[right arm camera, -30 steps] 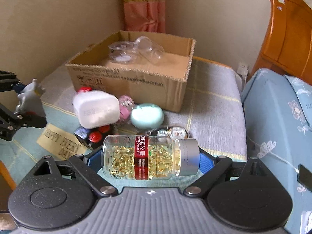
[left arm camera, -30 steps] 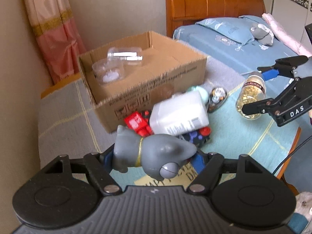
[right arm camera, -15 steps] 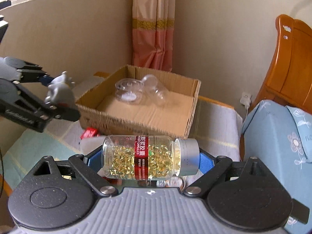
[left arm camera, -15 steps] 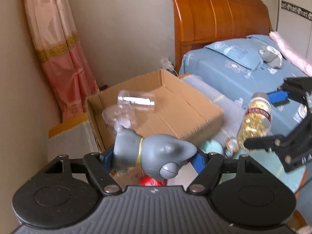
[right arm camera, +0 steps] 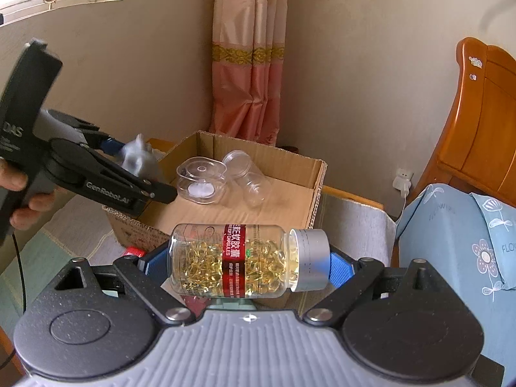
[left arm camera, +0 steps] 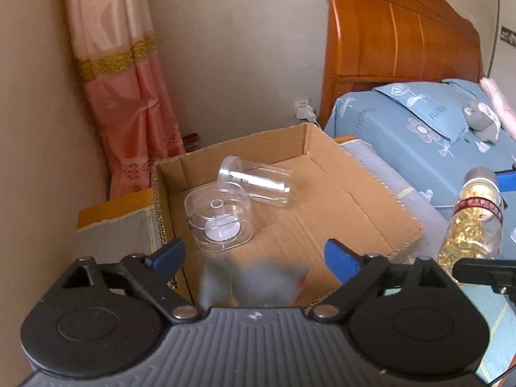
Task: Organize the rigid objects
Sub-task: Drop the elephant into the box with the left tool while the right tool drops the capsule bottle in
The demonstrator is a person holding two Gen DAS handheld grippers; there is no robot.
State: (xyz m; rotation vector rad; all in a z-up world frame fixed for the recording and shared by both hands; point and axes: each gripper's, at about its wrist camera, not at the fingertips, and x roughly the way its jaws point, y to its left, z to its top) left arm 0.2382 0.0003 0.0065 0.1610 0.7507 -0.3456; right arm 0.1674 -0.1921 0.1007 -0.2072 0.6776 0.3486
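Opening just now, the left gripper (left arm camera: 254, 254) drops the grey figurine (left arm camera: 251, 283) over the cardboard box (left arm camera: 361, 200); the right gripper (right arm camera: 240, 264) clamps the smooth, rigid capsule bottle (right arm camera: 232, 259) end-to-end.

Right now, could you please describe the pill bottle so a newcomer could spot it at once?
Find the cardboard box on the table by the bed. Just in front of it, the right gripper holds the pill bottle sideways. Unlike the empty clear containers in the box, it has golden capsules, a red label and a silver cap.

Cardboard box (left arm camera: 361, 206) on, seemingly, table (right arm camera: 351, 225)
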